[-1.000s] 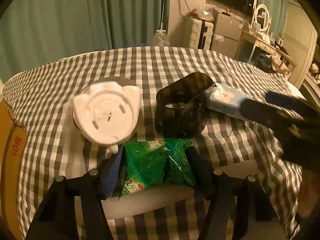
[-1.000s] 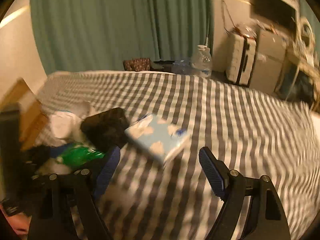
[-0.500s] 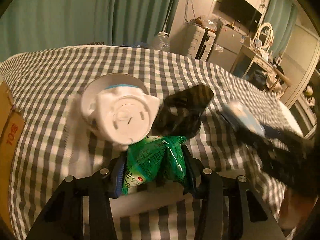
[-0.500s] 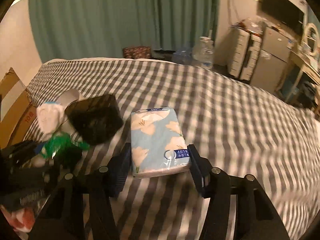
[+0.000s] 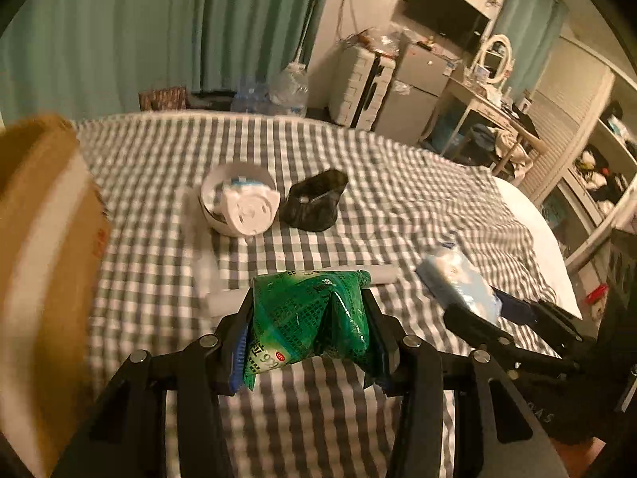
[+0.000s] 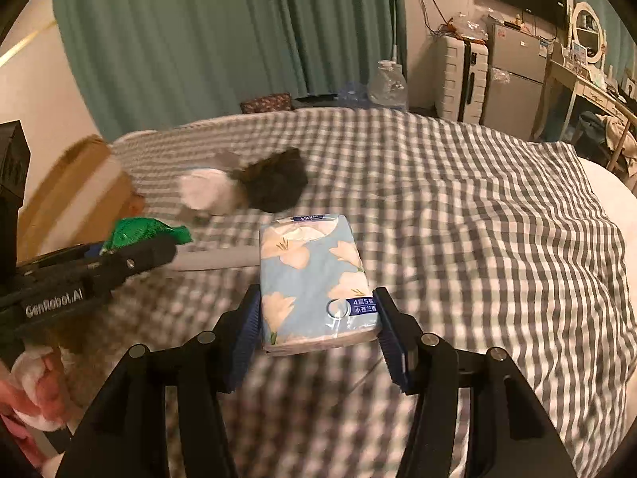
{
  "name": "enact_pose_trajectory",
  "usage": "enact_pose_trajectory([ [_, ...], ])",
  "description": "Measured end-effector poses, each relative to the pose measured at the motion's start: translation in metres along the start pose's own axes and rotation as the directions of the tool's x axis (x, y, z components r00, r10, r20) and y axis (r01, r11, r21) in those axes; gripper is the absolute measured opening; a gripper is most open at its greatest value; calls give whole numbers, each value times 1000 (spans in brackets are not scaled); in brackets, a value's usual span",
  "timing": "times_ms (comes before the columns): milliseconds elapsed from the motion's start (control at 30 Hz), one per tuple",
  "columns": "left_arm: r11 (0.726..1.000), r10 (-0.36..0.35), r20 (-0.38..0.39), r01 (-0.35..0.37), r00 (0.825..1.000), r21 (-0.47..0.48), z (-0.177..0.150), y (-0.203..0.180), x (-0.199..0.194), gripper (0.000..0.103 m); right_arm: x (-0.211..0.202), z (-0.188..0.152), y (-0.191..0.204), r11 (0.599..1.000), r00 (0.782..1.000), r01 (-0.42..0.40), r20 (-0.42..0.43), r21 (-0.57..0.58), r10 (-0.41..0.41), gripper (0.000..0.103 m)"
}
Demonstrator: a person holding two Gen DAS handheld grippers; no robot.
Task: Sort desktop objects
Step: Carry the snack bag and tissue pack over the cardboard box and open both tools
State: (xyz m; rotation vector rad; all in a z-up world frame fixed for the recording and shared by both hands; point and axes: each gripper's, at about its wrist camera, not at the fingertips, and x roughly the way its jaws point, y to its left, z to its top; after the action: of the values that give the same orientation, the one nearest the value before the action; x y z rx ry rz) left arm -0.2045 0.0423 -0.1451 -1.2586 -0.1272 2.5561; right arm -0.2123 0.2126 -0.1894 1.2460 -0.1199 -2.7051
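Note:
My left gripper (image 5: 308,332) is shut on a green snack packet (image 5: 306,318) and holds it above the checked cloth. My right gripper (image 6: 316,326) is shut on a light blue tissue pack (image 6: 314,279), also lifted; the pack shows in the left wrist view (image 5: 458,286) to the right. The green packet shows at the left of the right wrist view (image 6: 139,235). A white round appliance (image 5: 243,207) and a dark cup on its side (image 5: 314,203) lie on the cloth further back.
A cardboard box (image 5: 43,247) stands at the left edge of the checked cloth (image 5: 398,199). A white tube (image 6: 215,259) lies on the cloth below both grippers. Suitcase, fridge and desk stand behind the bed.
Both grippers have closed on their objects and lifted them up and back. The appliance and dark cup now look farther away.

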Motion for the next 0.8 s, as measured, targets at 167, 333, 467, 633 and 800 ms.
enact_pose_trajectory([
  [167, 1000, 6, 48, -7, 999, 17, 12, -3, -61, 49, -45, 4, 38, 998, 996, -68, 51, -2, 68, 55],
  [333, 998, 34, 103, -40, 994, 56, 27, -5, -117, 49, -94, 16, 78, 997, 993, -43, 108, -59, 49, 55],
  [467, 993, 67, 133, -79, 989, 87, 34, 4, -160, 49, -135, 26, 107, 995, 988, -6, 156, -96, 21, 55],
  [633, 985, 137, 153, -151, 979, 79, 51, 27, -204, 49, -176, 34, 142, 988, 979, 27, 204, -150, 4, 55],
  [800, 988, 139, 180, -150, 974, 49, 73, 55, -249, 49, -210, 53, 176, 986, 968, 17, 250, -168, 26, 55],
])
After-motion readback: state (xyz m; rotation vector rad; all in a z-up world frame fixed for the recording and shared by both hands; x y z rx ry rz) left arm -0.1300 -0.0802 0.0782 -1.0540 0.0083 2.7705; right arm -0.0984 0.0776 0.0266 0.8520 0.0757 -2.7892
